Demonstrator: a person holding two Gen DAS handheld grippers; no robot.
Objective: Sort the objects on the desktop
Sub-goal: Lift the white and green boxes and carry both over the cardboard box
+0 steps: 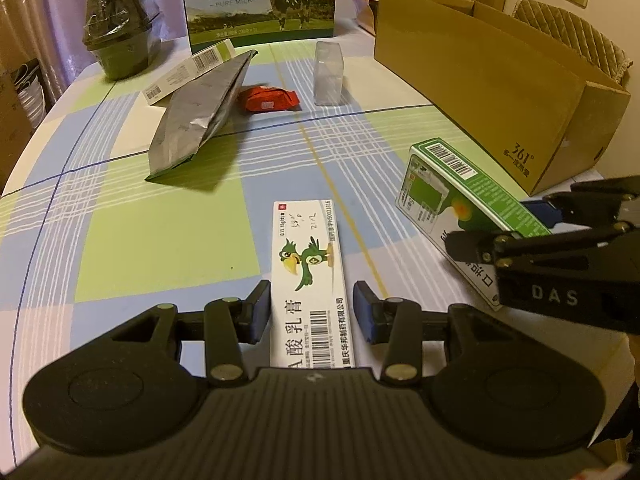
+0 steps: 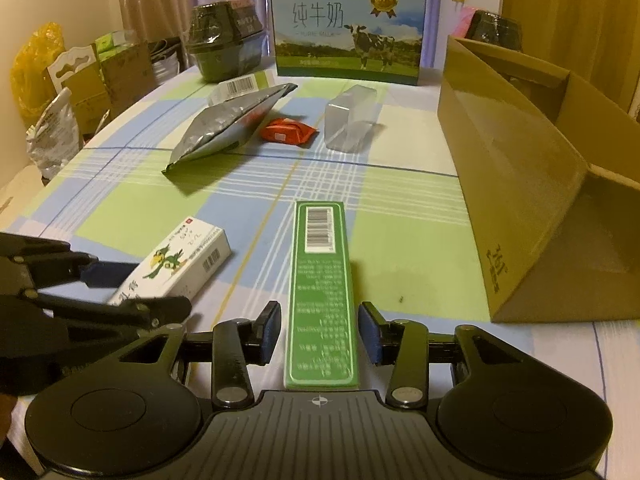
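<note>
A white ointment box [image 1: 308,264] with a green bird lies flat on the checked tablecloth, between the fingers of my left gripper [image 1: 312,300]. The gripper is open, with a small gap at the right pad. A green box [image 2: 322,280] with a barcode stands on its narrow side between the fingers of my right gripper [image 2: 320,320], which is open with gaps on both sides. In the left wrist view the right gripper [image 1: 516,220] straddles the green box [image 1: 452,200] at the right. The right wrist view has the left gripper [image 2: 136,284] around the white box [image 2: 180,264].
An open cardboard box [image 1: 480,88] stands at the right. Mid-table lie a silver pouch [image 1: 200,116], a red packet [image 1: 268,98], a clear plastic box [image 1: 328,74] and a white-green box [image 1: 188,72]. A milk carton [image 1: 260,0] and a wrapped dark bowl [image 1: 116,40] stand behind.
</note>
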